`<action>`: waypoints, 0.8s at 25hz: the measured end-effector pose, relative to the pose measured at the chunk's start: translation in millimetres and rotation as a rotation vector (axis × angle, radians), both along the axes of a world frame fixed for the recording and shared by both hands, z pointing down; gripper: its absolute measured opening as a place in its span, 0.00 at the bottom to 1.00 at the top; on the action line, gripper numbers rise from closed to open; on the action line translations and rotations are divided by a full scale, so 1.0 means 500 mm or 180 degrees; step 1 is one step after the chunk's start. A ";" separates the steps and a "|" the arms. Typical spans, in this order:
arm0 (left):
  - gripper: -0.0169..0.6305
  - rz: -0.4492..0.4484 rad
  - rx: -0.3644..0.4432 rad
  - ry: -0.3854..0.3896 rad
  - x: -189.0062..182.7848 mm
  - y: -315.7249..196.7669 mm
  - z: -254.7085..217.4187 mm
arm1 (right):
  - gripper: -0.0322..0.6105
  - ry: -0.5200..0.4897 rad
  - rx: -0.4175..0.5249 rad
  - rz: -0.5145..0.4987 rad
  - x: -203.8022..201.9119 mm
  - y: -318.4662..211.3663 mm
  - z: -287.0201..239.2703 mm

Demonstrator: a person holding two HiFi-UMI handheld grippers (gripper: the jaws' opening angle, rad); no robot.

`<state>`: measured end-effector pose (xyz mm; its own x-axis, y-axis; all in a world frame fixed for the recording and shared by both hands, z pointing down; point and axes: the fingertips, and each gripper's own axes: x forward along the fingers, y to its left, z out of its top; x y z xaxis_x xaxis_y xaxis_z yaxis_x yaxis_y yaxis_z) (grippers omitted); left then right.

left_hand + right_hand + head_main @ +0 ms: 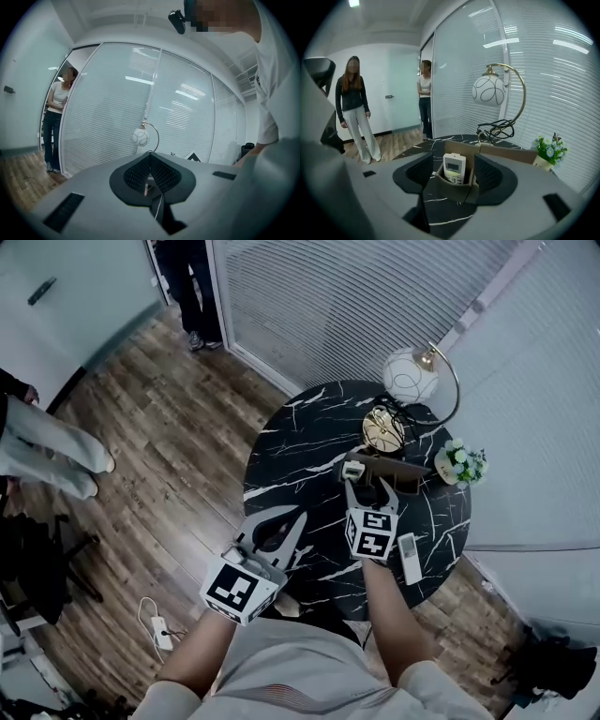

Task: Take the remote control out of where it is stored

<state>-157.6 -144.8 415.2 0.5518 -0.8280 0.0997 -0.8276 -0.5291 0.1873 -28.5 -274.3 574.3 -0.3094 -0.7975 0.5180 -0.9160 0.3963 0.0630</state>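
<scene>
- Left gripper [298,517]: jaws pressed together tip to tip, pinching nothing, above the near-left edge of the round black marbled table [300,437].
- Right gripper [370,488]: jaws spread wide, one on either side of the brown holder [401,471], with no pad seen pressing on it.
- Remote control [454,168]: upright in the holder at its left end, upper part clear of the rim. Slim white body, small grey screen near the top, pale yellow-green button patch beneath.
- Second white remote [410,559]: flat on the table, just right of the right gripper.
- Behind the holder: white globe lamp [411,374] on a gold arc.
- Far right: small flower pot [461,463].
</scene>
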 end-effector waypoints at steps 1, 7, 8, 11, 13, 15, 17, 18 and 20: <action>0.04 -0.0007 -0.0007 0.0000 -0.007 -0.005 0.005 | 0.45 0.0028 -0.0014 0.0047 -0.006 -0.012 0.014; 0.04 -0.0011 -0.0082 -0.0009 -0.033 -0.023 0.034 | 0.46 0.0166 -0.0115 0.0297 -0.022 -0.048 0.085; 0.04 -0.0010 -0.0095 -0.0013 -0.038 -0.025 0.038 | 0.46 0.0168 -0.0127 0.0328 -0.024 -0.052 0.093; 0.04 -0.0023 -0.0144 -0.0022 -0.053 -0.029 0.049 | 0.46 0.0179 -0.0132 0.0401 -0.028 -0.065 0.110; 0.04 -0.0032 -0.0187 -0.0010 -0.059 -0.031 0.056 | 0.46 0.0165 -0.0130 0.0462 -0.029 -0.075 0.116; 0.04 -0.0037 -0.0212 -0.0005 -0.062 -0.032 0.061 | 0.46 0.0131 -0.0131 0.0520 -0.027 -0.082 0.118; 0.04 -0.0037 -0.0226 -0.0005 -0.062 -0.030 0.064 | 0.46 0.0083 -0.0145 0.0554 -0.026 -0.086 0.120; 0.04 -0.0034 -0.0231 -0.0007 -0.062 -0.029 0.064 | 0.46 0.0067 -0.0151 0.0561 -0.026 -0.086 0.120; 0.04 -0.0029 -0.0231 -0.0012 -0.063 -0.028 0.064 | 0.46 0.0070 -0.0137 0.0561 -0.027 -0.086 0.116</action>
<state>-188.9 -158.9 447.2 0.5438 -0.8235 0.1616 -0.8332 -0.5066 0.2218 -41.9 -317.4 632.4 -0.1550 -0.8153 0.5579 -0.9701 0.2324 0.0701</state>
